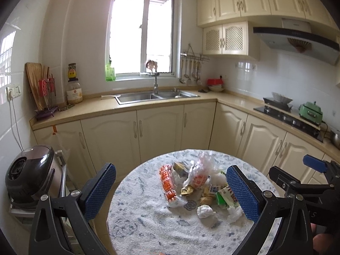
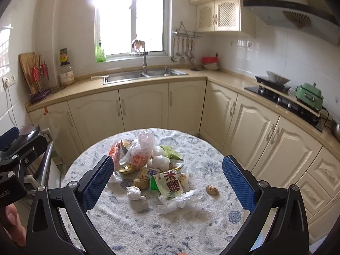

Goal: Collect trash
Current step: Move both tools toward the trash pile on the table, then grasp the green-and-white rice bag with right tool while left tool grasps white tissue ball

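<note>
Left gripper (image 1: 171, 191): jaws spread wide, nothing between the blue pads, pointing toward 12 o'clock. Right gripper (image 2: 167, 183): jaws likewise spread wide and empty, level with the left one and at its 3 o'clock. A person's fingers (image 2: 12, 225) show at 8 o'clock in the right wrist view.

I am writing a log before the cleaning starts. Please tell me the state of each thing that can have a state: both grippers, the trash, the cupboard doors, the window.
left gripper: open, holds nothing
right gripper: open, holds nothing
trash pile: loose on the round table, not collected
crumpled tissue: lies apart at the pile's near edge
brown scrap: lies alone, right of the pile
cupboard doors: shut
window: cannot tell
</note>
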A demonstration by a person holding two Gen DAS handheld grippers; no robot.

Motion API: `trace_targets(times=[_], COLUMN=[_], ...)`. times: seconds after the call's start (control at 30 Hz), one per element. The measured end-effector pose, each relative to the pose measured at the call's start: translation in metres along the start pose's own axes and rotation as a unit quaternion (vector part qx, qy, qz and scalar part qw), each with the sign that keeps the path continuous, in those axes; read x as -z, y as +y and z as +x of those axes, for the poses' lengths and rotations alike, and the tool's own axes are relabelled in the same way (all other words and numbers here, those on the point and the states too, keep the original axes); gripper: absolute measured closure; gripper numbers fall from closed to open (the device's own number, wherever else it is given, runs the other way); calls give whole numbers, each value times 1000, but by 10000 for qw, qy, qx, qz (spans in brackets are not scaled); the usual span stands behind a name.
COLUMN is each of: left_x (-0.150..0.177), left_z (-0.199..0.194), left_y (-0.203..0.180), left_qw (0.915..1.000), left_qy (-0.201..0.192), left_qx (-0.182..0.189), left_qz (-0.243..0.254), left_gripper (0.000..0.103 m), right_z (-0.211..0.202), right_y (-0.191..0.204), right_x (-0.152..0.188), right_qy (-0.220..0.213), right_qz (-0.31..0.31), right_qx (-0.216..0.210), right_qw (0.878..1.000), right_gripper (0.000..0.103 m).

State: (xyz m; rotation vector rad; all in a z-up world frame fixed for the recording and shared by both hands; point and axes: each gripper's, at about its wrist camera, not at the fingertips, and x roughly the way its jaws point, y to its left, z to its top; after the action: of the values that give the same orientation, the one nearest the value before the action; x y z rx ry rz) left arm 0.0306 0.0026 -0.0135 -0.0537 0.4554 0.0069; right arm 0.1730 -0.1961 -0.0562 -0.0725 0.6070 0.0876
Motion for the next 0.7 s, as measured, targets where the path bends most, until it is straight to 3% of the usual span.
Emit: trace_targets(times=[0.5,0.7], left_x=[27,40], left_z=[141,180], left_y=[2,-5], left_qw=[9894,9840], left_qy=[1450,1776], left_qx=[48,134], left_qz=[12,52], left_gripper=[1,1], right_z=[129,167], right_y=[-20,-23], right_x=[51,70], right_qy=[1374,1828], right_qz=[85,10], right_qx=[-13,-100], right_qw=[9905,9831], right_gripper=[2,6])
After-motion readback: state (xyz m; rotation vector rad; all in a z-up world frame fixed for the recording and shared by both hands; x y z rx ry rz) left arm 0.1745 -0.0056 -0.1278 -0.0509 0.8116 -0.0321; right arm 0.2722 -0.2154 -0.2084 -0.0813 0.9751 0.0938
